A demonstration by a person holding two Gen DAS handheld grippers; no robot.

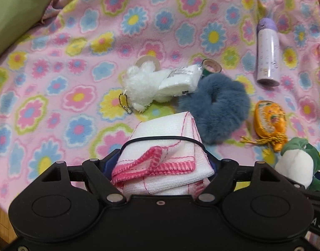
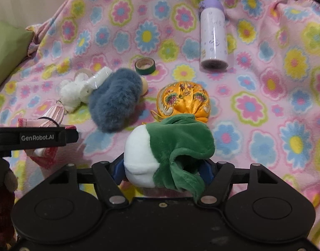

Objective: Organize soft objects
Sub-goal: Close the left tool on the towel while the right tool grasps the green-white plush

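My left gripper (image 1: 162, 163) is shut on a folded white cloth with pink trim (image 1: 166, 146), bound by a black elastic band; its blue pads are mostly hidden behind the cloth. My right gripper (image 2: 164, 167) is shut on a green and white plush vegetable (image 2: 170, 150), which also shows at the edge of the left wrist view, plush vegetable (image 1: 295, 167). On the flowered blanket (image 1: 76, 41) lie a blue furry scrunchie (image 1: 218, 106), a white fluffy plush with a ball chain (image 1: 141, 85), a white wrapped packet (image 1: 178, 79) and an orange embroidered pouch (image 1: 268, 119).
A purple bottle (image 2: 213, 35) lies at the back right. A green tape roll (image 2: 145, 65) sits behind the scrunchie (image 2: 114, 100), and a pale ring (image 1: 147, 61) behind the white plush. A green cushion (image 1: 11, 16) is at far left. A dark fuzzy thing (image 2: 3, 188) shows lower left.
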